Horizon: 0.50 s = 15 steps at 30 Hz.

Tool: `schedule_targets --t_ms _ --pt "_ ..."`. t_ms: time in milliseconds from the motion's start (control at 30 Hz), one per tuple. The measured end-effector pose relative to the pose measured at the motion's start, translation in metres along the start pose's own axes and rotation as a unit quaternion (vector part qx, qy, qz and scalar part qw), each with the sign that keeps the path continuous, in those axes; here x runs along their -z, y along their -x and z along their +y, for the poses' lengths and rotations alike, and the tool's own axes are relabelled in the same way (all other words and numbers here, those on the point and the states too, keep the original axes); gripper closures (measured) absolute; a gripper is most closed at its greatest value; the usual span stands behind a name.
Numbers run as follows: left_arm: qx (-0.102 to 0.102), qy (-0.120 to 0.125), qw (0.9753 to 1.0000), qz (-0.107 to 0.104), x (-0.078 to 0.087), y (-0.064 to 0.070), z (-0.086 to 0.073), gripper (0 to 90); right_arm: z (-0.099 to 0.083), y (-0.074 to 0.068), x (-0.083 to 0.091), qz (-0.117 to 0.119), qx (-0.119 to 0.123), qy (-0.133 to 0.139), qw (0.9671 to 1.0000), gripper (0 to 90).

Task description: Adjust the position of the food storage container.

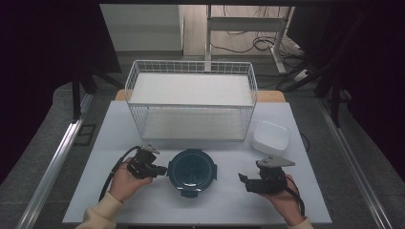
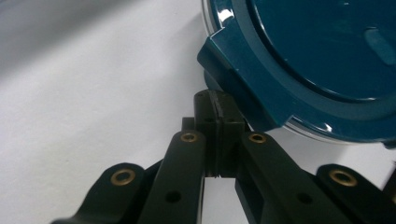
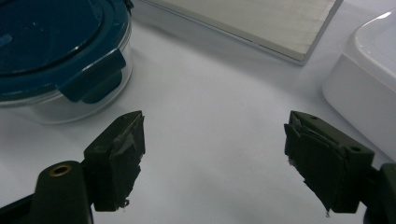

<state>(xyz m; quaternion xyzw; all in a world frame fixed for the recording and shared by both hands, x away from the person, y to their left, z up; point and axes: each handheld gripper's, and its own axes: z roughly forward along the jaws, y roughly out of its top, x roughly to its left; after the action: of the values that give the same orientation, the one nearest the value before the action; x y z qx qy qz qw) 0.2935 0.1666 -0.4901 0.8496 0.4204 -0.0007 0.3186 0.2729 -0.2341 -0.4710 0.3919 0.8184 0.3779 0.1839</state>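
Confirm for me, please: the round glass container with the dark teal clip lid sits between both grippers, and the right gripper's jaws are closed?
Not quite. The round glass container with the dark teal clip lid does sit between them, but the right gripper is open; the right gripper view shows its jaws wide apart over bare table. The left gripper is the closed one, at a lid clip.

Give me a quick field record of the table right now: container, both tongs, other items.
container: round clear container with dark teal clip-on lid, lid on, centre front of white table
left tongs: jaws shut, tips at the lid's left clip
right tongs: jaws open, holding nothing, right of container, apart from it
behind: white wire two-tier shelf rack
right rear: white rounded square lidded box
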Motion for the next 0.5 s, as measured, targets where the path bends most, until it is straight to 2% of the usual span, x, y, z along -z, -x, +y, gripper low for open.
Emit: schedule_targets --t_ms 33,67,100,133,167,267,367,400,433,467,500 --pt "0.0 0.0 1.0 0.0 0.0 0.0 0.0 90.0 0.0 0.0 0.0 0.0 0.0 0.0 1.0 20.3" --pt "0.009 0.015 0.9998 0.006 0.007 -0.004 -0.002 90.0 0.004 -0.002 0.0 -0.003 -0.003 0.0 1.0 20.3" --pt "0.009 0.015 0.9998 0.006 0.007 -0.004 -0.002 89.9 0.004 -0.002 0.0 -0.003 -0.003 0.0 1.0 20.3" --pt "0.018 0.038 0.9991 0.005 0.017 -0.008 -0.005 89.7 0.011 -0.003 0.0 -0.003 -0.011 0.002 0.9999 20.2" --pt "0.018 0.038 0.9991 0.005 0.017 -0.008 -0.005 89.5 0.011 -0.003 0.0 -0.003 -0.011 0.002 0.9999 20.2" --pt "0.028 0.069 0.9972 0.009 0.031 -0.012 -0.014 88.6 0.028 -0.008 0.002 0.004 -0.033 0.015 0.9993 20.5" --pt "0.031 0.083 0.996 0.01 0.034 -0.011 -0.017 84.1 0.034 -0.012 0.001 0.01 -0.041 0.02 0.9989 20.5" --pt "0.034 0.093 0.995 0.013 0.036 -0.011 -0.018 71.1 0.039 -0.016 -0.002 0.021 -0.041 0.015 0.9988 20.3" --pt "0.036 0.099 0.9943 0.017 0.038 -0.01 -0.018 71.1 0.039 -0.016 -0.002 0.021 -0.041 0.015 0.9988 20.3" --pt "0.044 0.108 0.993 0.02 0.04 -0.009 -0.018 51.9 0.042 -0.019 -0.006 0.032 -0.04 0.012 0.9986 19.7" --pt "0.044 0.108 0.993 0.02 0.04 -0.009 -0.018 45.2 0.042 -0.019 -0.006 0.032 -0.04 0.012 0.9986 19.7"
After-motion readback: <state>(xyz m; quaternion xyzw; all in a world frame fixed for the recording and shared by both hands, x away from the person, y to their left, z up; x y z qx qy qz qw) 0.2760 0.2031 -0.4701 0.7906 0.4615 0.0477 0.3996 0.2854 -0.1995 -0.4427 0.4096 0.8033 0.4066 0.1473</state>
